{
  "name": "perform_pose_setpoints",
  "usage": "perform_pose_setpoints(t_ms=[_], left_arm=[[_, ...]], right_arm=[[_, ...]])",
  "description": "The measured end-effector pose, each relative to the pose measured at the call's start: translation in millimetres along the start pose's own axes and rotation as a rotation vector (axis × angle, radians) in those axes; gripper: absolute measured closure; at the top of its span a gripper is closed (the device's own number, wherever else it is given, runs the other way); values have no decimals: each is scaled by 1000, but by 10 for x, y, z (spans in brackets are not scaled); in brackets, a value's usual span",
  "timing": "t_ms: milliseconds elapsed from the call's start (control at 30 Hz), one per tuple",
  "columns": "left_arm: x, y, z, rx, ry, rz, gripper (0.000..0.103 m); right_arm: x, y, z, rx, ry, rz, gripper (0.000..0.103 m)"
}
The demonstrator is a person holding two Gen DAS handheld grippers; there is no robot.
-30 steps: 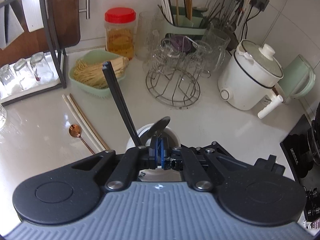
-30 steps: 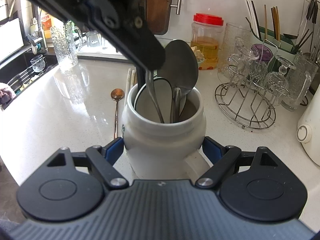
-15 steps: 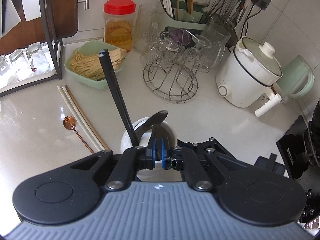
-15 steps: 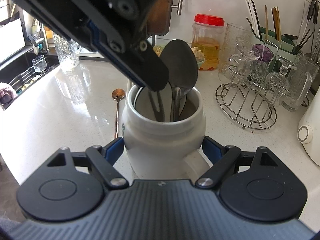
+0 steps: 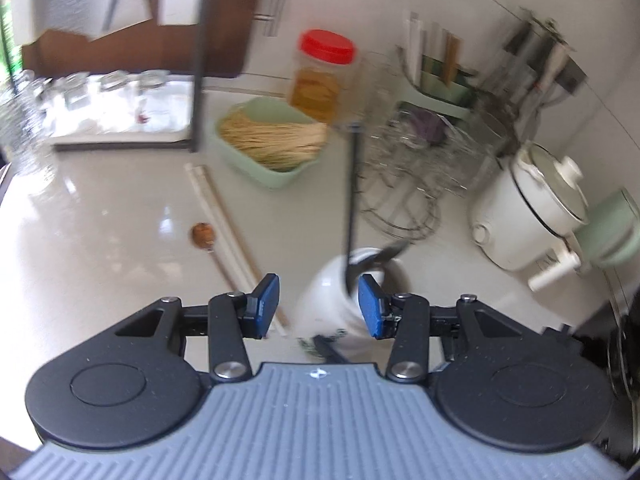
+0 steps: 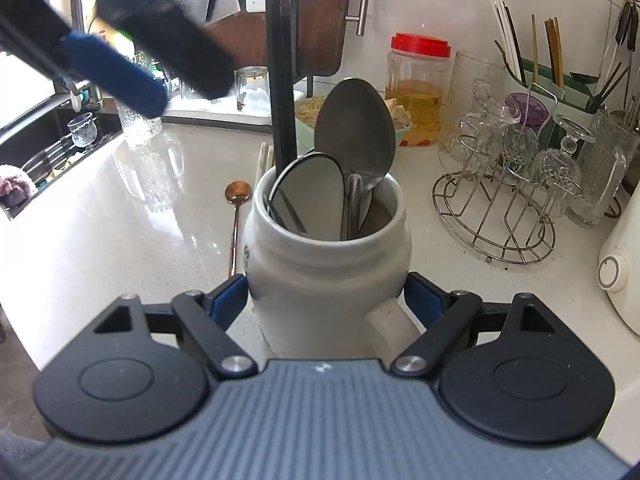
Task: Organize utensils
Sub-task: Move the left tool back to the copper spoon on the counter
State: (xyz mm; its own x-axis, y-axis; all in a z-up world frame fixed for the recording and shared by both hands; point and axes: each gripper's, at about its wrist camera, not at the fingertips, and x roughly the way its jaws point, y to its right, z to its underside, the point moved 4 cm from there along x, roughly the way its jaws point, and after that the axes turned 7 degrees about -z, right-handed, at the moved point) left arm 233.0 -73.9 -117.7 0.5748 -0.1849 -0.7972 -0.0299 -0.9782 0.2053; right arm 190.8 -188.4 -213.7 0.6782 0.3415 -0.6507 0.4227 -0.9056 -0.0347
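Note:
A white ceramic jar [image 6: 328, 264] stands on the counter with a large metal spoon [image 6: 354, 128] and other utensils in it. My right gripper [image 6: 326, 300] is shut on the jar, a pad on each side. A pair of black chopsticks [image 6: 280, 80] stands upright in the jar [image 5: 340, 292], free of any grip. My left gripper [image 5: 318, 304] hovers above the jar, its jaws opening, with nothing pressed between the pads. A copper spoon [image 5: 202, 234] and white chopsticks [image 5: 216, 216] lie on the counter left of the jar.
A green tray of pale sticks [image 5: 272, 140] and a red-lidded jar [image 5: 324, 76] sit behind. A wire rack of glasses [image 6: 500, 200] stands to the right, with a white cooker [image 5: 532, 208] beyond. A sink [image 6: 48, 148] lies at the far left.
My left gripper has opened and let go of the black chopsticks, which now stand in the jar. It has drawn away to the left. The right gripper has not moved.

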Motion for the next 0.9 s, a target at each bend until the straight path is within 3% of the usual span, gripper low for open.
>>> perform_pose_setpoints(t_ms=[433, 900], left_arm=[[343, -493, -18, -87, -23, -126, 54], [1197, -687, -185, 13, -109, -196, 55]], right_arm=[[63, 90, -60, 6, -6, 18, 16], [126, 212, -144, 12, -30, 32, 16]])
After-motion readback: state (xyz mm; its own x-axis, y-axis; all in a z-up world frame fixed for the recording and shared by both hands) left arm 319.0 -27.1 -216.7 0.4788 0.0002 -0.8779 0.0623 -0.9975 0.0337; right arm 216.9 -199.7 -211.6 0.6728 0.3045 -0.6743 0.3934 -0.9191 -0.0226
